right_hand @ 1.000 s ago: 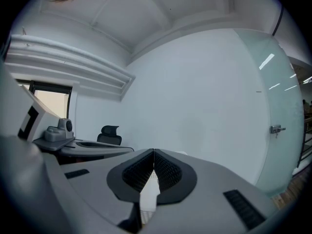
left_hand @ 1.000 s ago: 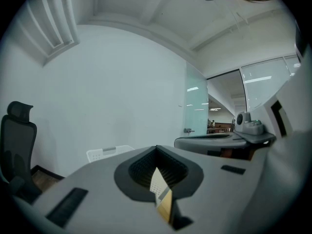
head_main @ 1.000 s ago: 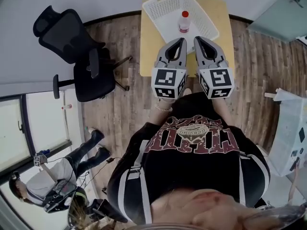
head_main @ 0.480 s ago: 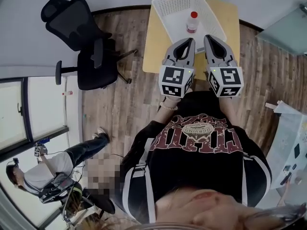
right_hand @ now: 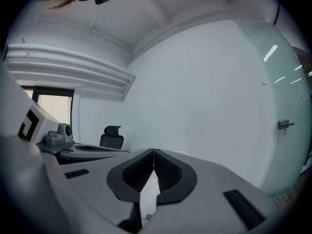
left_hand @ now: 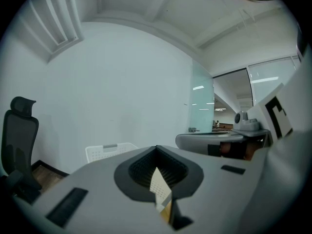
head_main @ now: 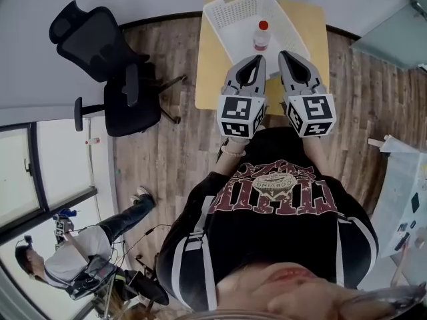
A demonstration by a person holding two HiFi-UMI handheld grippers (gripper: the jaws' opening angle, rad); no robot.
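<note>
— How are the fingers being held?
— On the left gripper (head_main: 256, 59) and the right gripper (head_main: 283, 55) alike, they are being pressed together; nothing is being pinched.
— And the red-capped bottle (head_main: 261, 36)?
— It is being seen upright inside the white basket (head_main: 227, 15) on the desk (head_main: 208, 79), just ahead of both grippers.

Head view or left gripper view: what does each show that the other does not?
Only the head view shows the small clear bottle with a red cap, standing in the white plastic mesh basket, and the person's black printed shirt. Only the left gripper view shows the white slatted ceiling vent. Both show that basket, the black office chair and the left gripper, jaws together.
</note>
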